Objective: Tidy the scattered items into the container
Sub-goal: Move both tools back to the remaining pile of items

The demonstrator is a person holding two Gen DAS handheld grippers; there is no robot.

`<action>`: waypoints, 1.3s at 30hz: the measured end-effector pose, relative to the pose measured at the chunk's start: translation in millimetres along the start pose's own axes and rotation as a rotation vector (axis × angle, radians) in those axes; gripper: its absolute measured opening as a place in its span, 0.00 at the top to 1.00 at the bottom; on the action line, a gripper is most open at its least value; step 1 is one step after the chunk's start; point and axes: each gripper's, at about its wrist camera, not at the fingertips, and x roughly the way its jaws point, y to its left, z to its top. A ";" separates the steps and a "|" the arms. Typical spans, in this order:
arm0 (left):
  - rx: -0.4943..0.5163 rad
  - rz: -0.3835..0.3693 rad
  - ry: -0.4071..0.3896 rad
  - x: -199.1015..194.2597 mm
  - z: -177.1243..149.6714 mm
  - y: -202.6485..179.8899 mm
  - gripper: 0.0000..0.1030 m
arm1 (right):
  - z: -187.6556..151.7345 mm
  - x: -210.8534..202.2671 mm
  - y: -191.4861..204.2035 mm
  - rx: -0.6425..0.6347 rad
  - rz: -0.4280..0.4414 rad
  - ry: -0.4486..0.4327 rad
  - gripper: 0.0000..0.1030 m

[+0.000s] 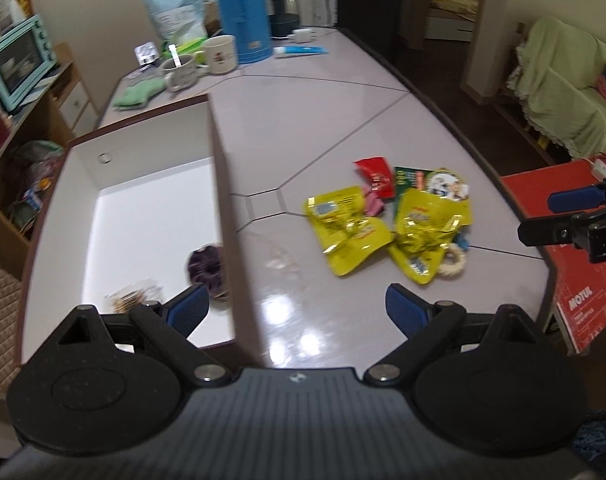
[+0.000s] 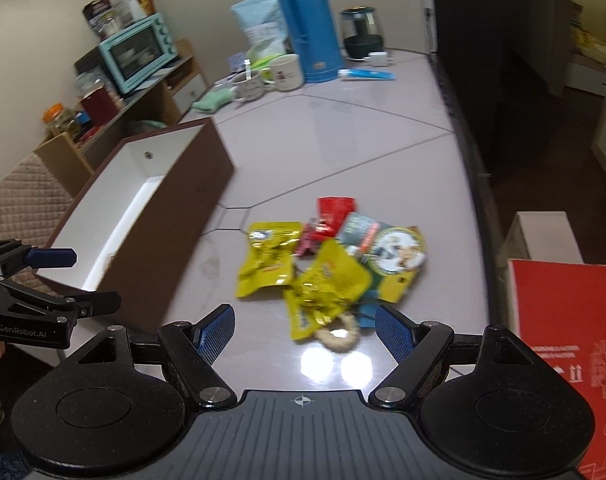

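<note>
A long pale table (image 1: 323, 112) fills both views, with a dark edge along its right side. On its left part sits a large open box (image 1: 219, 184), brown outside and white inside, its near wall standing between the left tongs and the loose items. At the far end stand a blue flask (image 1: 243, 12), a pale blue bag (image 1: 179, 4), 2 mugs (image 1: 221, 54), a dark glass pot (image 1: 283, 8), a blue tube (image 1: 301, 51) and a green cloth (image 1: 137, 94). A teal toaster oven (image 2: 137, 54) sits on a shelf to the left. A red carton (image 2: 559, 340) stands just beside the table's right edge.

The scattered items lie in one heap in the middle of the table, well apart from the box: 2 crinkled yellow packets (image 1: 349, 226), a red packet (image 1: 377, 176), a green packet with a round picture (image 2: 387, 246), a small pink wrapper (image 1: 373, 202) and a pale ring (image 2: 339, 336) at the near edge, partly under a yellow packet.

Only the left wrist view looks into the box, showing a purple scrunchie (image 1: 207, 268) and a blurred clear packet (image 1: 133, 296) on its white floor.

The left tongs (image 1: 297, 304) are spread wide and empty above the box's near wall. The right tongs (image 2: 305, 332) are spread wide and empty just above the ring.
</note>
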 end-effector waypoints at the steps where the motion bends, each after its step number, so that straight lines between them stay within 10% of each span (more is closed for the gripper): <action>1: 0.005 -0.006 0.001 2.0 1.8 -4.2 0.09 | -0.5 -2.3 -4.9 0.006 -0.005 -0.001 0.22; 39: -0.019 -0.048 0.127 125.2 62.1 -41.8 0.09 | 36.8 49.7 -103.7 0.101 -0.027 0.080 0.22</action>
